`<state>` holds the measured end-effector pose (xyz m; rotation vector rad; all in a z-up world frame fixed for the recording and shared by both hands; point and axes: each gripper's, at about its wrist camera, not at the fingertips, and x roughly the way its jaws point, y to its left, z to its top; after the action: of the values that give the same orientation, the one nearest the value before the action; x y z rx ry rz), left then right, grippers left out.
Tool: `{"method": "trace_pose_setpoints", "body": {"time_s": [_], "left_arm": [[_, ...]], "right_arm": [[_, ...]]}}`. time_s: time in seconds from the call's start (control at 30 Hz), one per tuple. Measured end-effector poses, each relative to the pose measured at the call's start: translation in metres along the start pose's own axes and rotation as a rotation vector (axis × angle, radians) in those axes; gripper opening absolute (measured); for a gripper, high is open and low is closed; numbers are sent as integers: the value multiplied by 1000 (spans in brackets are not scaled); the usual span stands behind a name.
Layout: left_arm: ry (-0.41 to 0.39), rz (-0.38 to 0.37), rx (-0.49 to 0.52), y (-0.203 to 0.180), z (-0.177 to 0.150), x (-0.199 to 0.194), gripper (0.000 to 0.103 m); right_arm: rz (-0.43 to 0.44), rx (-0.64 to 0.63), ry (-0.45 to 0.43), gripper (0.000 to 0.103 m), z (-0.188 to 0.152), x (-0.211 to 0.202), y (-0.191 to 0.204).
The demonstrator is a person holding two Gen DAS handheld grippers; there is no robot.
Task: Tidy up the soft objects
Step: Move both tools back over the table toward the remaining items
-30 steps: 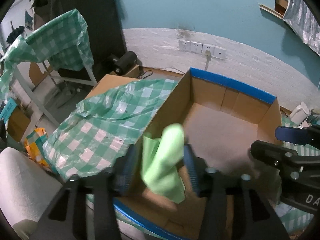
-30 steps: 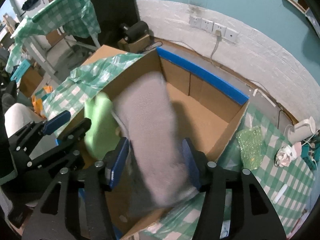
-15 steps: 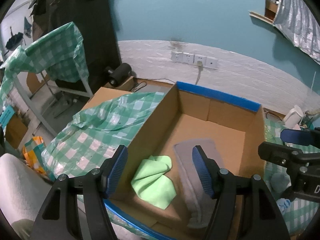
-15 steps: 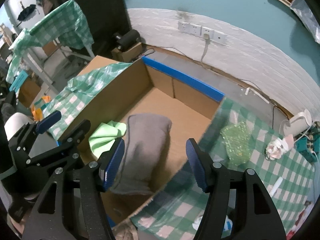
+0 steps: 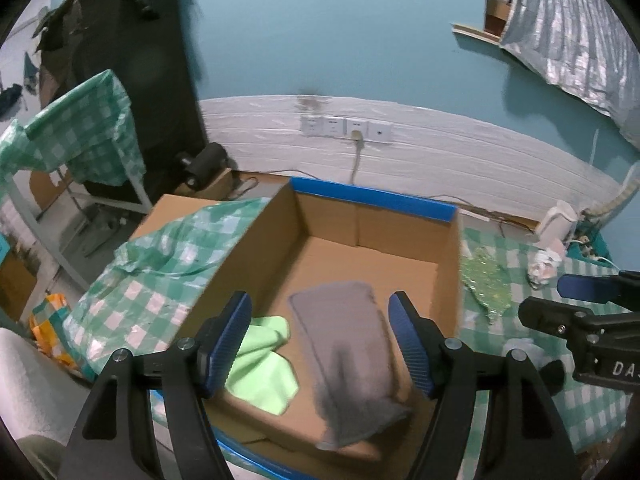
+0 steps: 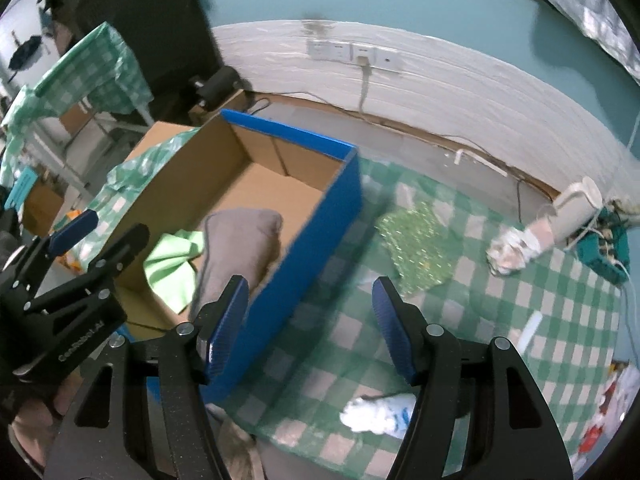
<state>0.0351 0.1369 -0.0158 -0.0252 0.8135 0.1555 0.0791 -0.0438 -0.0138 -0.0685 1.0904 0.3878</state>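
A cardboard box with blue outer walls (image 5: 372,200) (image 6: 320,216) stands open on the green checked table. Inside it lie a grey cloth (image 5: 344,344) (image 6: 236,248) and a light green cloth (image 5: 260,364) (image 6: 172,264), side by side on the box floor. My left gripper (image 5: 320,340) is open and empty above the box's near edge. My right gripper (image 6: 310,320) is open and empty, above the box's right wall and the tablecloth. A white-and-blue soft item (image 6: 376,414) lies on the table near the right gripper.
A green glittery sheet (image 6: 416,248) (image 5: 484,280) lies on the checked tablecloth right of the box. A crumpled white bundle (image 6: 510,250) and a white roll (image 6: 576,204) sit at the far right. Sockets (image 5: 344,128) are on the wall behind.
Both grippers opened and let go; the green and grey cloths dropped into the box. Both grippers pulled back, and the right one swung right over the tablecloth.
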Motion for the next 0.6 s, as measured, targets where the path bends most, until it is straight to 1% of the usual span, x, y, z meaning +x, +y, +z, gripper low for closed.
{"method": "trace_pose_setpoints", "body": {"time_s": [0.13, 0.23, 0.33, 0.6], "left_arm": [[9, -65, 7, -15, -2, -5, 72], [2, -79, 22, -27, -3, -11, 73], [-7, -96, 49, -42, -4, -16, 76], [1, -132, 121, -84, -14, -23, 76]], "right_arm": [[-10, 32, -7, 65, -11, -9, -20], [-21, 58, -7, 65, -20, -15, -35], [-30, 85, -7, 65, -28, -21, -50], [-50, 157, -2, 66, -55, -32, -89]]}}
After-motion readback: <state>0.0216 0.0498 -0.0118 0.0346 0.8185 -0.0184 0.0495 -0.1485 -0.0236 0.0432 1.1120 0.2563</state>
